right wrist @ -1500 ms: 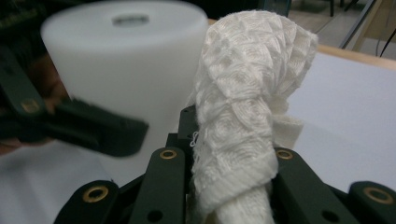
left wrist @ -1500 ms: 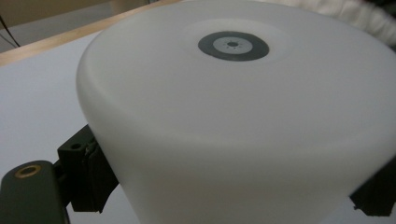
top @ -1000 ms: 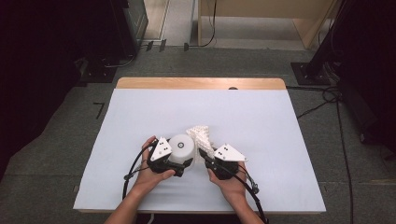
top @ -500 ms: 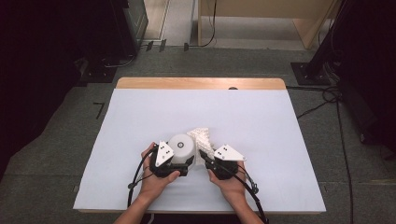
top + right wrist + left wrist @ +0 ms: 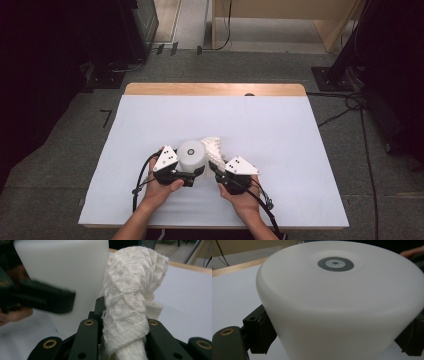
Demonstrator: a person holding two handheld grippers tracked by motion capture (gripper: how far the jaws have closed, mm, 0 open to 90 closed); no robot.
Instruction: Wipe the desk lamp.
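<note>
Nearest the person, both hands rest low on the white worktop [image 5: 300,135], forearms coming in side by side and the grippers angled inward toward each other. The left gripper [image 5: 194,174] has just been closing, and its jaws now clamp the lower wall of a white, upside-down plastic cup [image 5: 192,156] that stands on the worktop, one pad [image 5: 263,333] pressed against each side. Just beside it, the right gripper [image 5: 216,171] is pinched tight on a bunched white waffle-knit cloth [image 5: 214,147], which rises from the jaws and leans against the cup. The cup's wall is smooth and tapered, so I judge it could squirt out of the grip or tip if the cloth rubs or pushes hard; the cloth, held by one fold, may slip loose.
</note>
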